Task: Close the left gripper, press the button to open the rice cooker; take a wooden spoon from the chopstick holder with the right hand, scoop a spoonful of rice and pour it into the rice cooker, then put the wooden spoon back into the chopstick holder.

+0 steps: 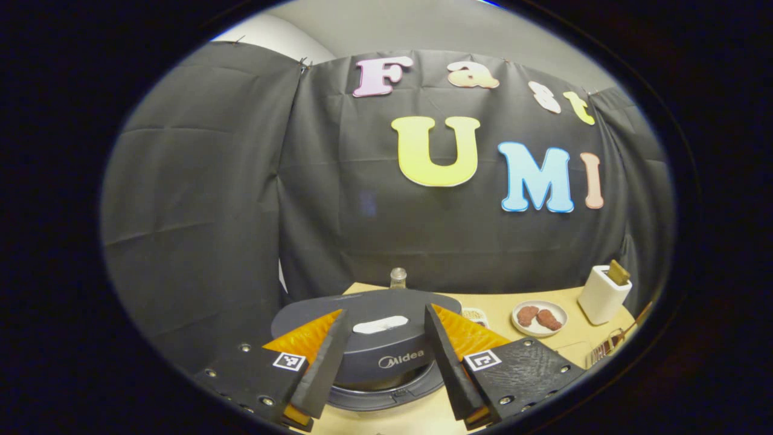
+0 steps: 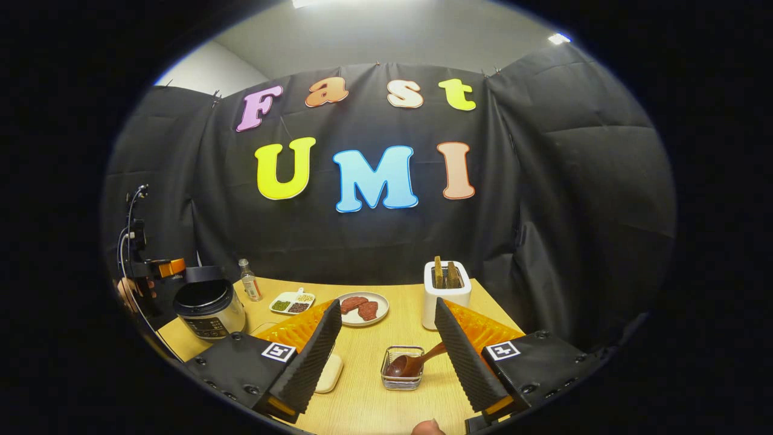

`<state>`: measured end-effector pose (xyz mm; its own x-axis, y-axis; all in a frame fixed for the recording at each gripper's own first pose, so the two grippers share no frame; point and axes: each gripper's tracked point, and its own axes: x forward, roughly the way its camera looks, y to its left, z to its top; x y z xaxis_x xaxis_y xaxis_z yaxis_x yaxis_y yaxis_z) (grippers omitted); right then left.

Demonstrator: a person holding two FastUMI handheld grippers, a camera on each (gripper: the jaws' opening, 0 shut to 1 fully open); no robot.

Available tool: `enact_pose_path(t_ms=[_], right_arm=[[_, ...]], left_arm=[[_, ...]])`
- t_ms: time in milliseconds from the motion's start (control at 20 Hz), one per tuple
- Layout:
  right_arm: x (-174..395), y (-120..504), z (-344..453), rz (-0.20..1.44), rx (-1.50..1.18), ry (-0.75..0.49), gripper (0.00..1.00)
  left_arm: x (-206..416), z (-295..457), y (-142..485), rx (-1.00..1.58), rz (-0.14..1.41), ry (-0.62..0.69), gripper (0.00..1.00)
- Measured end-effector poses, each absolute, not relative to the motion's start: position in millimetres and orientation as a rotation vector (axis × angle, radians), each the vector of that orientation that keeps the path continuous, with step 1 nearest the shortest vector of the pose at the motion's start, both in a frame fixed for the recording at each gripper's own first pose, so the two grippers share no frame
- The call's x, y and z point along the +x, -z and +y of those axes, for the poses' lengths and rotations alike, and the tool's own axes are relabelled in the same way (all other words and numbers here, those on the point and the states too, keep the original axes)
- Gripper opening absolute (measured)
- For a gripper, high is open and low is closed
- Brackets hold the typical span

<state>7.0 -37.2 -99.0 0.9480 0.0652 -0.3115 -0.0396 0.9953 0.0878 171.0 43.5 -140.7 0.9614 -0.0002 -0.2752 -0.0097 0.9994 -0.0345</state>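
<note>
1. Pale wooden table [image 2: 386,362], the largest thing in the booth, carries everything; its bare top runs between the right gripper's fingers.
2. Dark grey round rice cooker [image 1: 380,350] sits at the table's left end. In the left gripper view its closed lid lies just ahead, between the two fingers. In the right gripper view it stands well apart to the left [image 2: 209,308].
3. Left gripper [image 1: 380,362] hovers over the cooker's front, jaws spread wide and touching nothing.
4. Right gripper [image 2: 386,356] waits above the table's near edge, jaws likewise spread and empty.
5. White toaster [image 2: 445,299] stands at the back right, a white plate of reddish patties [image 2: 360,308] beside it.
6. Small wire-mesh holder [image 2: 403,368], likely the chopstick holder, sits between the right fingers, with the brown wooden spoon [image 2: 416,362] leaning out to the right.
7. Judgement: the step in hand is shutting the left jaws. Pressed together they should make one blunt tip; bring it squarely onto the lid's release button, which I cannot pick out for certain, and push straight rather than glancing off.
</note>
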Motion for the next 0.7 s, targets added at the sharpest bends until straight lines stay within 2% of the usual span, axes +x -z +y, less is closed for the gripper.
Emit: enact_pose_path(t_ms=[150,200,250,400,700], right_arm=[[6,102,-40,0.323,0.092,-0.052,0.98],[5,102,-40,0.324,0.096,-0.051,0.98],[3,105,-41,0.330,0.098,-0.050,0.98],[0,105,-42,0.333,0.085,-0.048,0.98],[-6,106,-48,0.340,0.081,-0.032,0.98]], left_arm=[[163,39,155,-0.034,0.298,-0.008,0.79],[161,37,161,-0.028,0.303,-0.008,0.82],[159,36,164,-0.020,0.307,-0.006,0.79],[155,34,172,-0.012,0.306,-0.009,0.79],[147,31,190,0.009,0.314,-0.013,0.82]])
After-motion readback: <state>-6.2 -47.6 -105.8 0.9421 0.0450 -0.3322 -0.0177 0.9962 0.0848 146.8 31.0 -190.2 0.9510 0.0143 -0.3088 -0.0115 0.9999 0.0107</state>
